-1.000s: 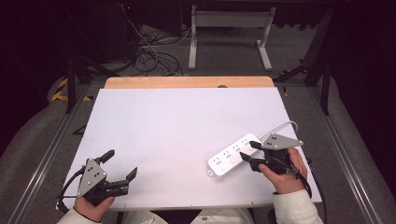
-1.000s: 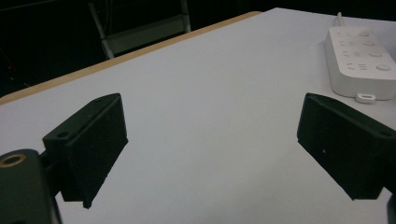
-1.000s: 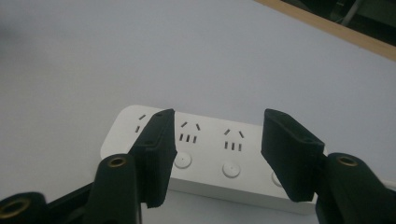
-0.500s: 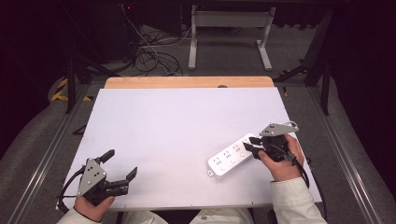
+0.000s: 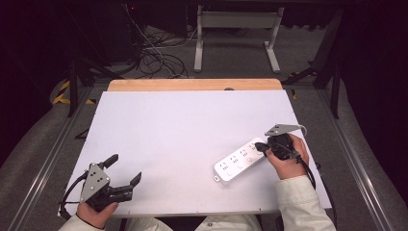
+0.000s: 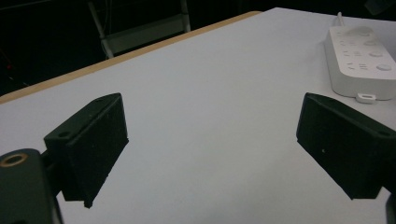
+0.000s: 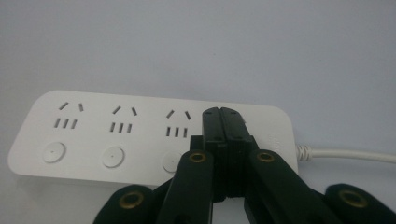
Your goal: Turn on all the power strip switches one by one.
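- Right gripper [image 7: 223, 114]: fingers pressed together, no gap, nothing between them. Tips rest on or just over the top face of a white power strip [image 7: 116, 135], at the end nearest its cord [image 7: 345, 154]. Can't tell for sure if they touch.
- In the right gripper view, three socket groups w/ a round button under each run off to the left of the closed fingers.
- High view: right gripper [image 5: 262, 147] sits at the strip's far-right end, the person's right hand [image 5: 288, 151] wrapped round it, pale sleeve [image 5: 300, 202] behind.
- Change: 1 s ago the right gripper was lower, beside the strip's near edge; half a sec ago it was moving up. Now it's over the cord end. The power strip [image 5: 240, 161] itself hasn't shifted: same diagonal lie, right-of-centre on the white tabletop [image 5: 183, 134].
- Meaning, as a guess: closed tips set onto the strip look like a press or push, maybe at a switch near that end, rather than a grab. Work seems at its start.
- Left gripper [image 5: 125, 172]: fingers spread wide, empty, resting near the front-left corner of the tabletop, well apart from the strip. Unmoved over the last sec.
- Left gripper view: its wide fingers [image 6: 88, 144] frame bare tabletop; the power strip [image 6: 362, 60] lies far off, upper right.
- Beyond the tabletop: dark floor, tangled cables [image 5: 154, 57], a grey metal stand [image 5: 235, 29].
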`<move>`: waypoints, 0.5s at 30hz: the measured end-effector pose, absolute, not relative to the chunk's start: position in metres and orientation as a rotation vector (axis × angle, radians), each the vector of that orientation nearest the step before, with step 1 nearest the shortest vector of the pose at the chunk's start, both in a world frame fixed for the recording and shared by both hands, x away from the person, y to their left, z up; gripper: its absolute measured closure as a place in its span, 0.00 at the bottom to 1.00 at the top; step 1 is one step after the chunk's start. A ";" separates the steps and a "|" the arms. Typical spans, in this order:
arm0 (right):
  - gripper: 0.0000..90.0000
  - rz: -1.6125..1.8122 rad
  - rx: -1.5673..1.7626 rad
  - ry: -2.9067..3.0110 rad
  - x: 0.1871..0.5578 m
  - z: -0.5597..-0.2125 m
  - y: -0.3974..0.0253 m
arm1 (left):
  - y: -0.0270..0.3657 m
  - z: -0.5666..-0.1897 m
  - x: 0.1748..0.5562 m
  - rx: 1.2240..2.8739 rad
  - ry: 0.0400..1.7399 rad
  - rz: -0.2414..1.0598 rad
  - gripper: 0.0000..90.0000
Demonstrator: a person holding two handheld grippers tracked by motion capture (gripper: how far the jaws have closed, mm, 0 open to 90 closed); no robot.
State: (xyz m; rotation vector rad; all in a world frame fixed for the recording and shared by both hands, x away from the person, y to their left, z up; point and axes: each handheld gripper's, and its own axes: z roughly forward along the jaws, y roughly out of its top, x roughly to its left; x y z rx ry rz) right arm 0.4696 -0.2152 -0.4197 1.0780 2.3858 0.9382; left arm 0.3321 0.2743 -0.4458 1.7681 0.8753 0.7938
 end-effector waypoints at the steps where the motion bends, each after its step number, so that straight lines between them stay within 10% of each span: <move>1: 1.00 0.938 1.085 2.388 0.471 -0.421 -0.216 | 0.274 -0.446 0.332 1.768 0.875 0.794 0.10; 15: 1.00 0.869 1.129 2.406 0.479 -0.429 -0.218 | 0.275 -0.446 0.332 1.769 0.873 0.793 0.10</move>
